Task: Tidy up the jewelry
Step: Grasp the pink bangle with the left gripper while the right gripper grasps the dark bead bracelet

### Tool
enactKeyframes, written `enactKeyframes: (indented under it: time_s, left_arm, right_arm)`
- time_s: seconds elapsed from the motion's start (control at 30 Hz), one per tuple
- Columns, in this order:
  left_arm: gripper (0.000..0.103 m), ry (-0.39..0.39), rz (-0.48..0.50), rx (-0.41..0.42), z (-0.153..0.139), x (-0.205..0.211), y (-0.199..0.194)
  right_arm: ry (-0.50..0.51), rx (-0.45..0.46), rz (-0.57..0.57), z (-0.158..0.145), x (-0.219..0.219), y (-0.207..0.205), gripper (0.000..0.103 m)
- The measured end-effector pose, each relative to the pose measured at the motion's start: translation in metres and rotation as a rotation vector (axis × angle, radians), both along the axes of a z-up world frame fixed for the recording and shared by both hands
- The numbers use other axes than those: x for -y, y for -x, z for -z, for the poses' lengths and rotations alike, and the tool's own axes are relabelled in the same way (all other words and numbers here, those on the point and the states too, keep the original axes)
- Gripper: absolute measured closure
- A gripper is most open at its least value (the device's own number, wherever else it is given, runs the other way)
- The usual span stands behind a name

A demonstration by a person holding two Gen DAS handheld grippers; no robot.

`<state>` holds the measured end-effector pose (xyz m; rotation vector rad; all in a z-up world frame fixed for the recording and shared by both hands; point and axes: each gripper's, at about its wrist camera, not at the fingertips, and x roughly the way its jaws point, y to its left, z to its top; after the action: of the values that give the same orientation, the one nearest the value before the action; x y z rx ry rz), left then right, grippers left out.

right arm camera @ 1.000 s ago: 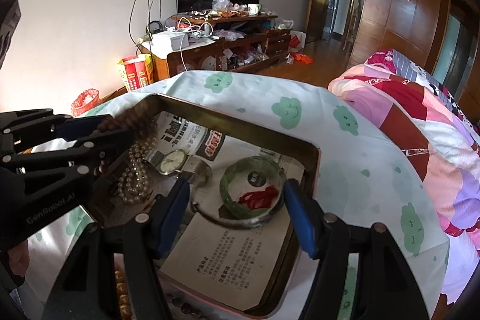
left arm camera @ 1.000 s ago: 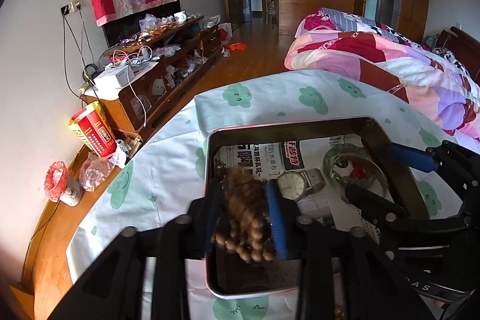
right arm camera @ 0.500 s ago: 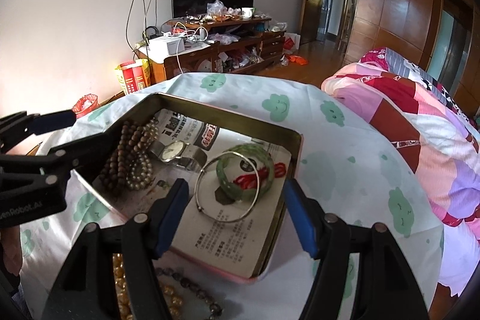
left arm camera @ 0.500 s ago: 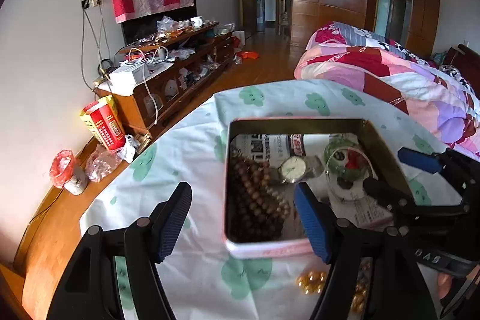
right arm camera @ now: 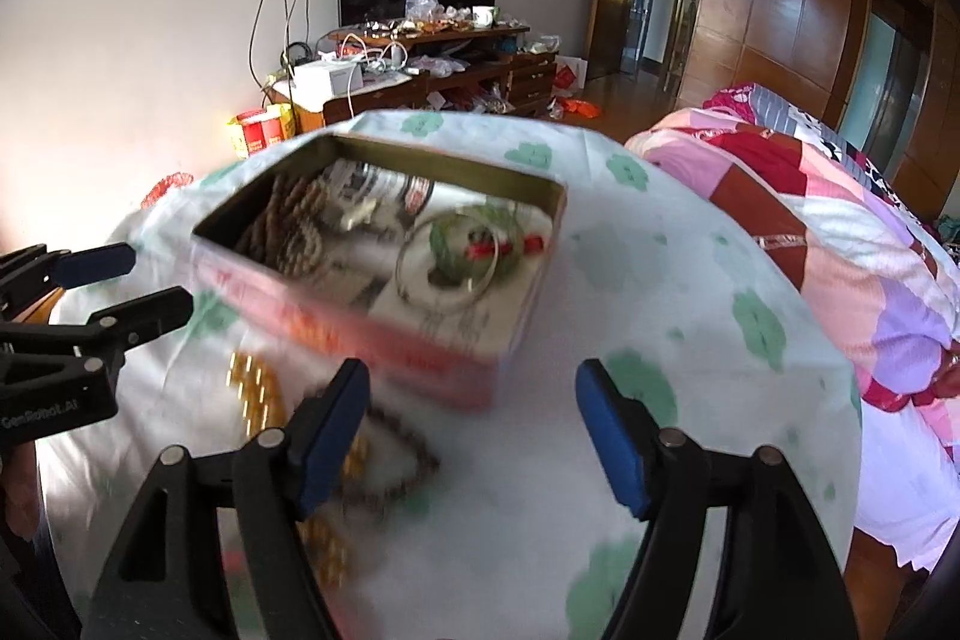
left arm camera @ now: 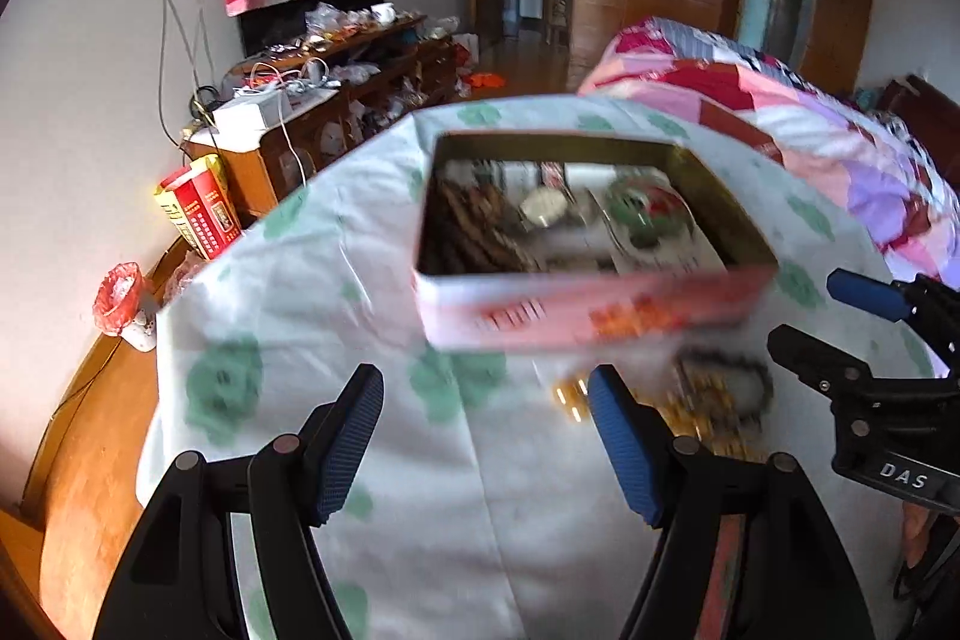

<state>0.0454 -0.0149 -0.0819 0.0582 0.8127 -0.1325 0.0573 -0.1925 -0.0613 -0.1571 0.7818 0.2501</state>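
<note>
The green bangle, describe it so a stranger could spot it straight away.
On the cloud-print tablecloth stands a pink rectangular tin. Inside, at its right end, lies the green jade-like bangle beside a thin silver hoop. Only it is thick, green, with red thread.

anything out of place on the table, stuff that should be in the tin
Yes. A gold bead string and a dark bead strand lie loose on the tablecloth in front of the tin, not inside with the brown beads, watch and green bangle. Nothing looks spilled or broken.
</note>
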Motion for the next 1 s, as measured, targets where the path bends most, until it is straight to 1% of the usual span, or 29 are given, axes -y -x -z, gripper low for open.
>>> enactKeyframes:
  time_s: [0.13, 0.37, 0.47, 0.63, 0.83, 0.9, 0.93, 1.0]
  left_arm:
    - [0.032, -0.013, 0.03, -0.017, 0.006, 0.007, 0.015]
    - [0.032, 0.014, 0.02, -0.062, 0.018, 0.013, 0.035]
    - [0.032, 0.021, 0.017, -0.063, 0.019, 0.016, 0.042]
    - [0.032, 0.021, 0.03, -0.06, 0.018, 0.019, 0.044]
    - [0.032, 0.052, 0.042, -0.07, 0.016, 0.02, 0.042]
    - [0.032, 0.057, 0.074, -0.079, 0.015, 0.025, 0.044]
    - [0.032, 0.047, 0.096, -0.096, 0.016, 0.029, 0.046]
    - [0.032, 0.025, 0.13, -0.104, 0.017, 0.036, 0.052]
  right_arm:
    - [0.006, -0.023, -0.003, 0.009, 0.006, 0.028, 0.03]
    - [0.024, -0.058, -0.021, 0.023, 0.01, 0.063, 0.03]
    - [0.031, -0.061, -0.048, 0.026, 0.005, 0.073, 0.03]
    - [0.037, -0.075, -0.088, 0.03, -0.002, 0.078, 0.03]
    - [0.01, -0.084, -0.059, 0.03, 0.007, 0.076, 0.03]
    - [0.0, -0.084, -0.045, 0.028, 0.012, 0.075, 0.03]
    - [-0.002, -0.083, -0.039, 0.027, 0.015, 0.075, 0.03]
    - [-0.005, -0.085, -0.021, 0.028, 0.021, 0.074, 0.03]
